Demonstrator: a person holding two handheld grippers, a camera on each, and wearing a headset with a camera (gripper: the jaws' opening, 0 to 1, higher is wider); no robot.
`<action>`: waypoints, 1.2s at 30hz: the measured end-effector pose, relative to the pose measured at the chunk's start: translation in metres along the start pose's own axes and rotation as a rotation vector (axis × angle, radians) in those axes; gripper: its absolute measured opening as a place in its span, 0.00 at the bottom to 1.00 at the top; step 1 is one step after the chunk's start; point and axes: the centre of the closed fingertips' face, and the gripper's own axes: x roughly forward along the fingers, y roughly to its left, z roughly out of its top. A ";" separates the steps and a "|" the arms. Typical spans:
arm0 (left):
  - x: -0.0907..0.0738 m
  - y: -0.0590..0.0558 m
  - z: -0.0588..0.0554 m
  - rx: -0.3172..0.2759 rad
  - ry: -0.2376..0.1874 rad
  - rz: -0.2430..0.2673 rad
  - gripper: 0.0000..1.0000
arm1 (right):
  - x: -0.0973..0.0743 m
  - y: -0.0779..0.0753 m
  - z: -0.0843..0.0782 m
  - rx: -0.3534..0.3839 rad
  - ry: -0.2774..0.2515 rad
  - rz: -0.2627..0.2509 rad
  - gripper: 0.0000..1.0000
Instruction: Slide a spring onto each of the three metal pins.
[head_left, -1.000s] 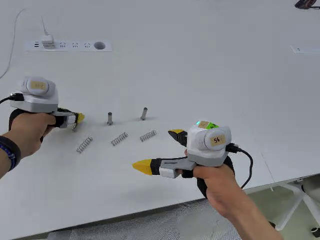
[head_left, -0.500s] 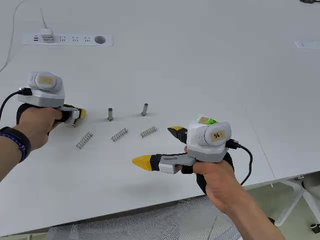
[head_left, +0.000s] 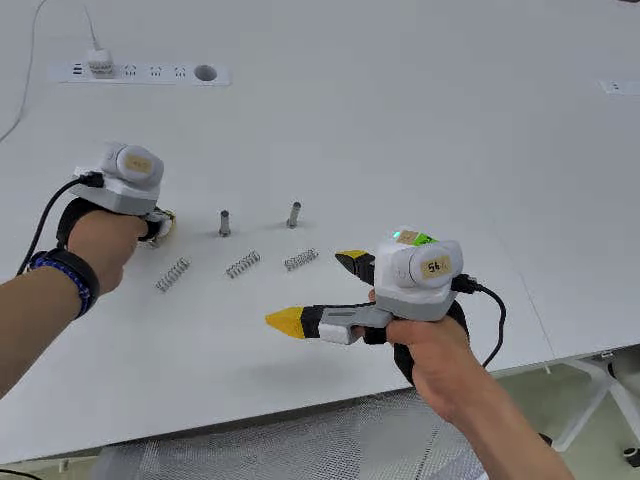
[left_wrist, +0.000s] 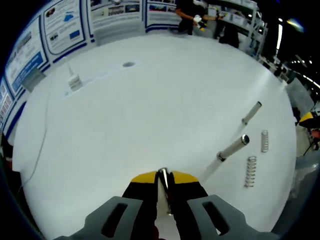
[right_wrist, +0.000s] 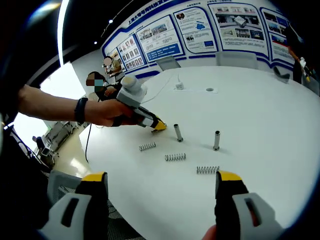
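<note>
Two metal pins stand upright on the white table, one (head_left: 224, 222) left of the other (head_left: 293, 214). Three springs lie in a row in front of them: left (head_left: 172, 274), middle (head_left: 242, 264), right (head_left: 300, 259). My left gripper (head_left: 162, 224) is left of the pins and shut on a third metal pin (left_wrist: 163, 181), which pokes out between its yellow tips. My right gripper (head_left: 318, 290) hovers open and empty just right of the springs. Ahead of the right gripper (right_wrist: 161, 177) I see the pins (right_wrist: 177, 132) (right_wrist: 216, 140) and the springs (right_wrist: 175, 157).
A white power strip (head_left: 140, 72) with a plugged-in charger lies at the back left of the table (head_left: 420, 130). The table's front edge runs just below my right hand. Poster boards (right_wrist: 200, 25) and a person stand in the background.
My left hand has turned and shifted a little right toward the pins, still holding its pin. The right gripper has stayed where it was, open.
</note>
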 end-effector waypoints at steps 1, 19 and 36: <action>-0.001 0.000 0.000 0.006 -0.001 0.001 0.10 | 0.000 0.001 0.000 -0.002 0.002 0.003 0.90; -0.016 0.008 -0.002 -0.111 -0.033 -0.012 0.07 | -0.011 -0.012 -0.003 0.006 0.009 0.000 0.89; -0.040 0.024 -0.005 -0.184 -0.096 0.006 0.07 | -0.007 -0.005 -0.002 -0.015 0.022 0.019 0.89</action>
